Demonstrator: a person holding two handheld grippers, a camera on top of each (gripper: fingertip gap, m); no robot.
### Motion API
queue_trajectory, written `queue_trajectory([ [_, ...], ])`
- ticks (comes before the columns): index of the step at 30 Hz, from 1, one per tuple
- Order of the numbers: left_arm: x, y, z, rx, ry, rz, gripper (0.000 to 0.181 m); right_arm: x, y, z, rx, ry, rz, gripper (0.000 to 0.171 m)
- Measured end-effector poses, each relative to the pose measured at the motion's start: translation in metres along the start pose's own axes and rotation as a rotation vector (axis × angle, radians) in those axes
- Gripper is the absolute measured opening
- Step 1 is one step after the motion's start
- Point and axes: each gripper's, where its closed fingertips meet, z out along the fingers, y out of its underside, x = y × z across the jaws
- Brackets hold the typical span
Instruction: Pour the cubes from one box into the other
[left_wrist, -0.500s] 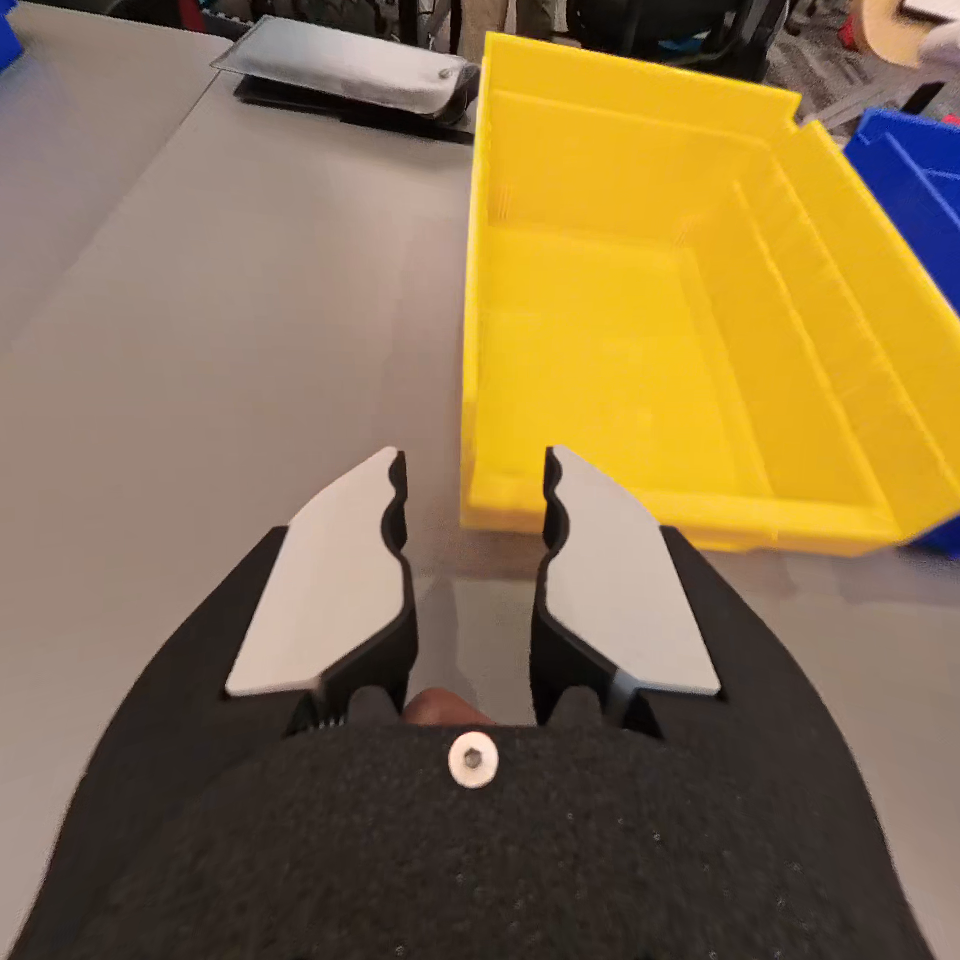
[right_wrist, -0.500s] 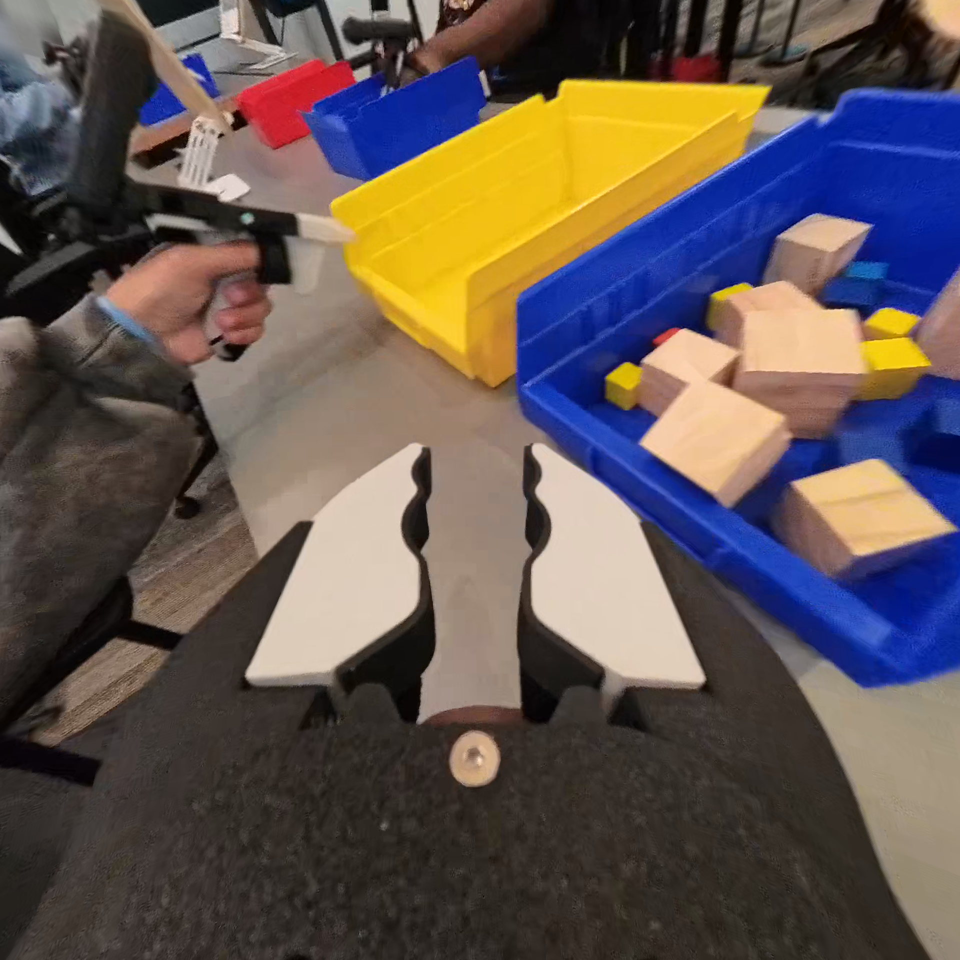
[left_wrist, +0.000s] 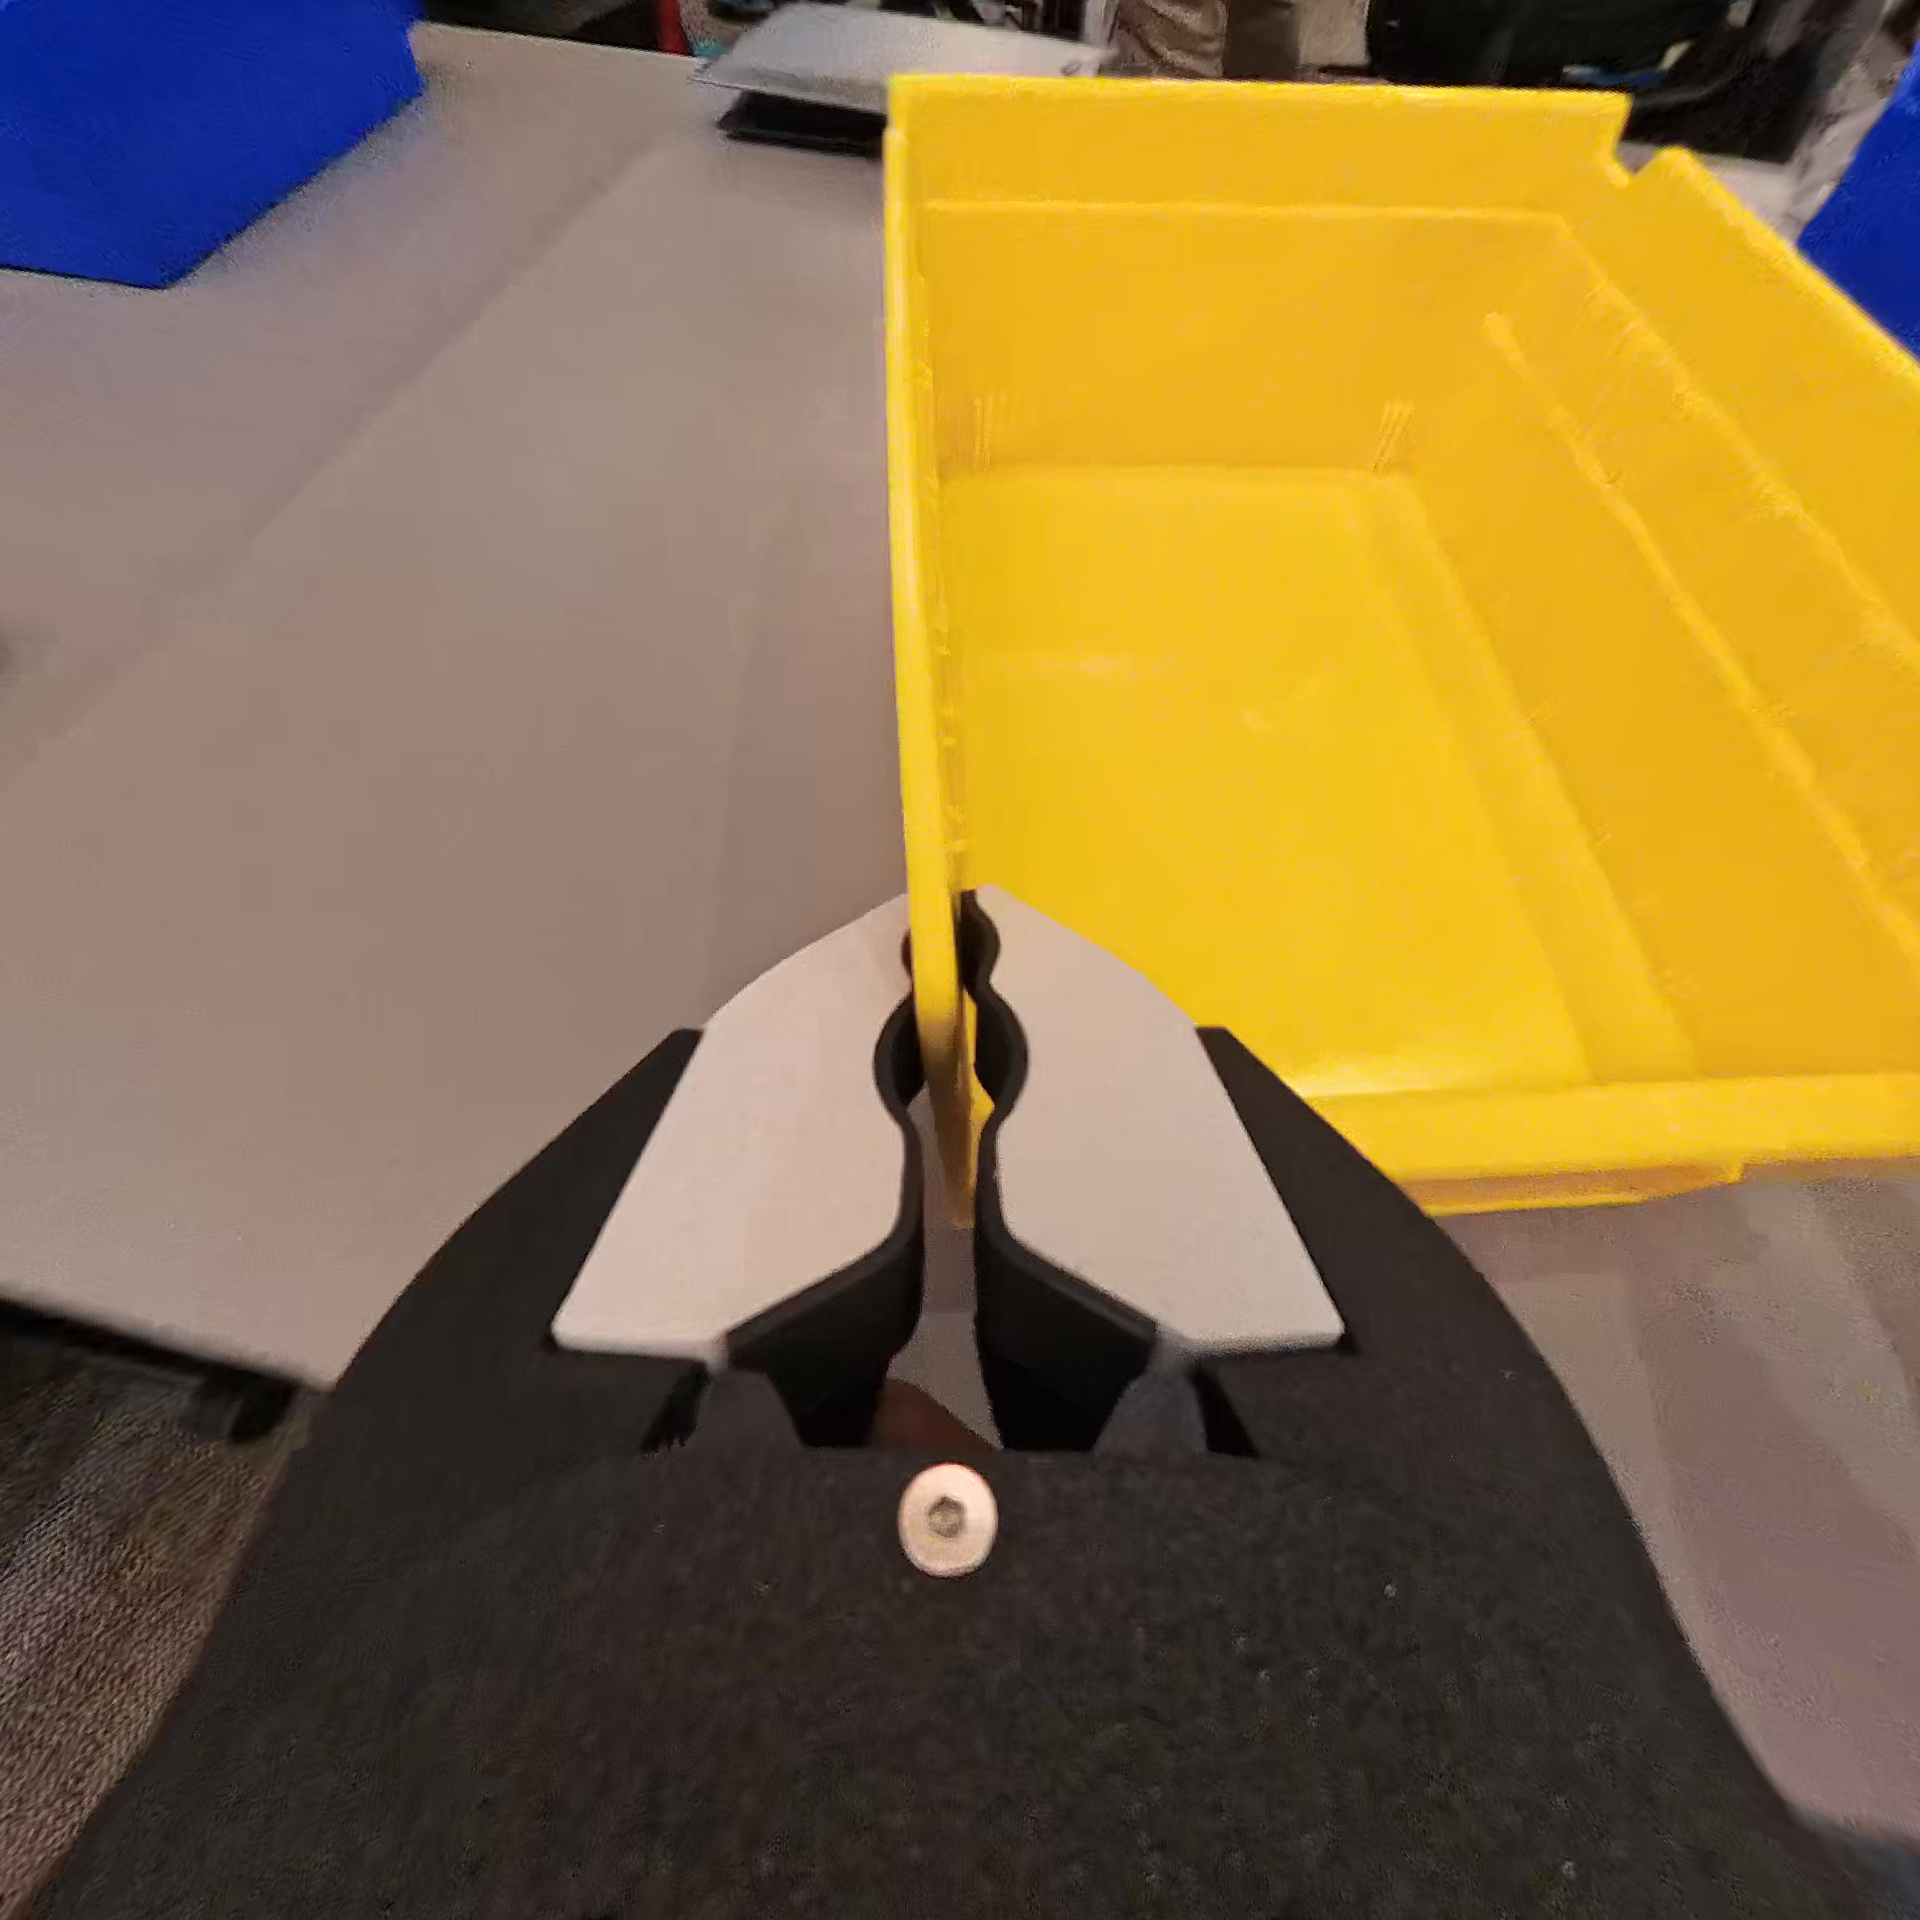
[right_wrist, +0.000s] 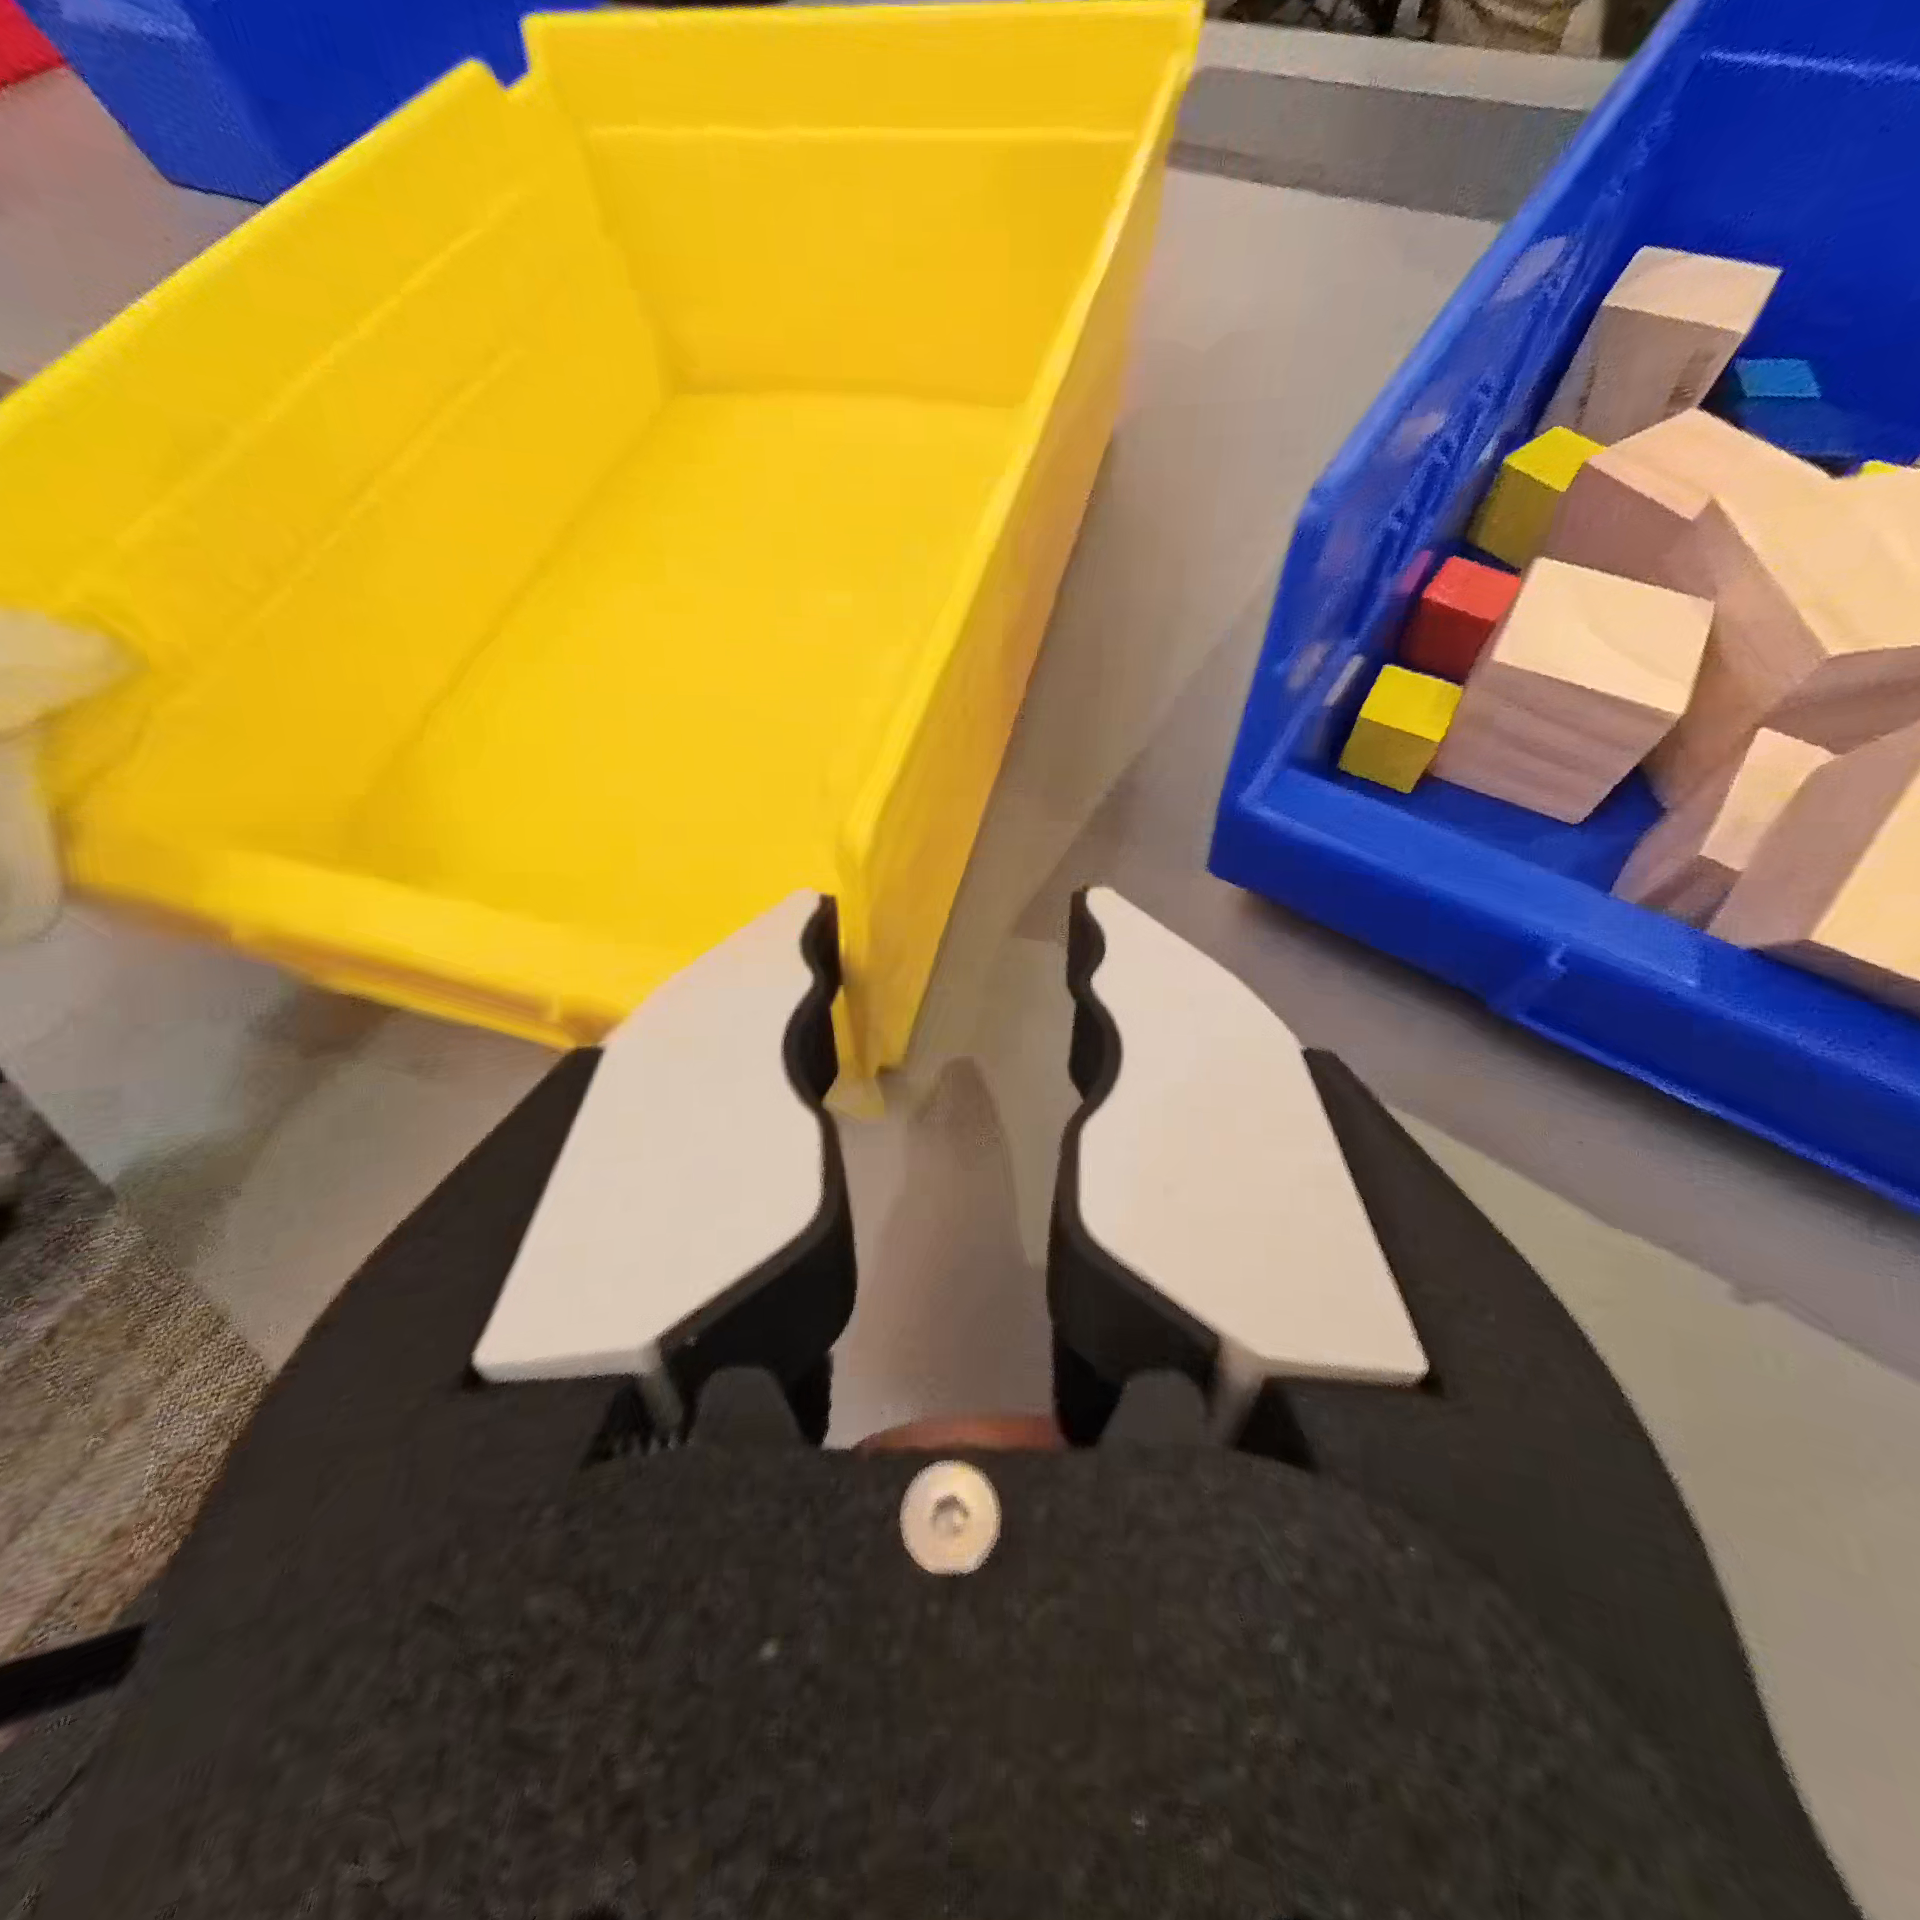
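Ahead of my left gripper (left_wrist: 940, 925) sits the yellow box (left_wrist: 1351, 748), smooth moulded plastic with ribbed, stepped walls and a bare floor. My jaws are clamped on its thin left wall near the front corner, one wavy black inner edge pressing each face, the pale flat finger plates almost meeting around it. Under the box lies the table (left_wrist: 416, 675), matt grey. A blue bin (left_wrist: 177, 125) stands far off to the left, and a dark flat slab (left_wrist: 831, 83), blurred, lies beyond the box.

Over on the other side, my right gripper (right_wrist: 951, 914) stands with its jaws apart and grasps nothing. My left finger (right_wrist: 707, 1122) lies against the inner face of the yellow box's (right_wrist: 623, 623) right wall at the near corner; the other finger is clear of it, over grey table (right_wrist: 1195, 468). Right of that, with a strip of table between, sits the blue box (right_wrist: 1507, 935), glossy plastic with a thick lip. It holds the cubes (right_wrist: 1579, 686): large pale wooden blocks with visible grain piled crookedly, with small painted yellow, red and blue ones beside them.
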Motion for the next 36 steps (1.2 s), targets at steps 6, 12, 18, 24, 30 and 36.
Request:
queue_trajectory([
  [6, 0.004, 0.027, -0.062, 0.022, -0.052, -0.037, 0.005, -0.024, 0.009, -0.008, -0.076, -0.011, -0.038, 0.004],
  [12, 0.048, -0.032, -0.100, 0.181, -0.013, 0.023, 0.005, 0.008, -0.044, -0.068, 0.087, 0.074, -0.048, 0.002],
  [18, 0.192, -0.138, -0.114, 0.360, 0.183, 0.107, 0.004, 0.138, -0.127, -0.174, 0.289, 0.315, -0.026, 0.002],
  [24, 0.411, -0.148, -0.081, 0.348, 0.332, 0.249, 0.005, 0.341, -0.111, -0.249, 0.261, 0.507, 0.053, 0.002],
  [30, 0.582, -0.063, -0.041, 0.202, 0.401, 0.306, 0.005, 0.499, 0.006, -0.276, 0.122, 0.545, 0.198, 0.002],
  [36, 0.625, -0.010, -0.007, 0.122, 0.405, 0.297, 0.005, 0.545, 0.060, -0.259, 0.057, 0.532, 0.222, 0.002],
])
